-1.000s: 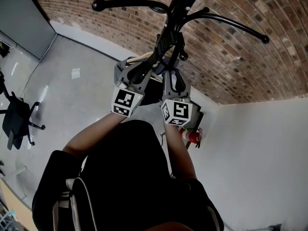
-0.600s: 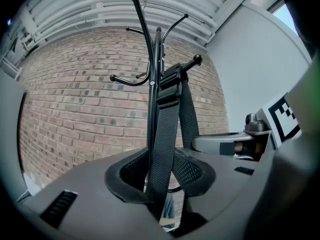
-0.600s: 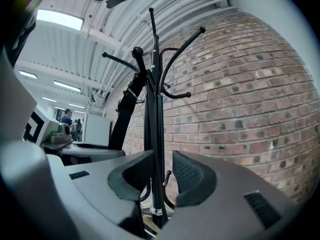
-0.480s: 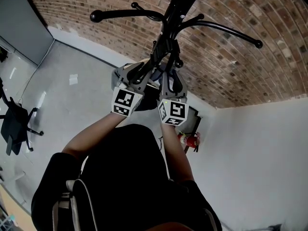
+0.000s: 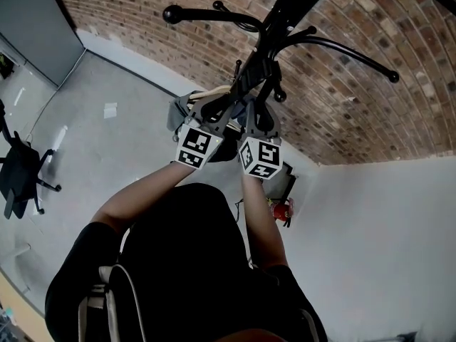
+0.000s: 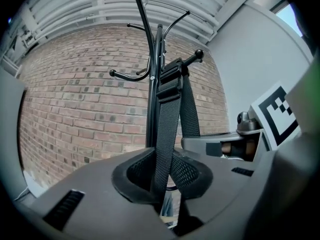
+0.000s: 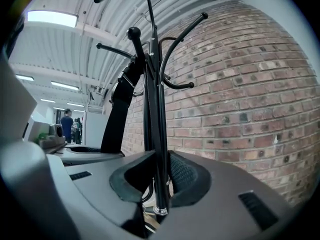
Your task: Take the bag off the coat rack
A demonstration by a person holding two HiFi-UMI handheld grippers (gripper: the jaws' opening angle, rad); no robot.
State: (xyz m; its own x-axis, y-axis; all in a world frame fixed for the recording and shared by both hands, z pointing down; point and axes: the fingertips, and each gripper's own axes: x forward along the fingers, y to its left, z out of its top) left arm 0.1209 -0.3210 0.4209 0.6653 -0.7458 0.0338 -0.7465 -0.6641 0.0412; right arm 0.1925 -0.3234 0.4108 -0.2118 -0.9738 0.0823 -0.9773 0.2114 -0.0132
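Now | black webbing strap (image 6: 163,134) over coat rack (image 6: 149,111) | left gripper (image 6: 162,178) clamping

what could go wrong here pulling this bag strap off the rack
The strap loops over a knobbed hook; pulling it sideways rather than up could snag there.
The left hand-held gripper pinches only the flat strap, which may slip.
A snag might tip the rack if the right hand-held gripper's hold on the pole slips.

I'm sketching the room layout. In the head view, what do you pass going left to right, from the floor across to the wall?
Office chair, left gripper clamped on the bag strap, right gripper clamped on the coat rack pole, fire extinguisher, white wall.
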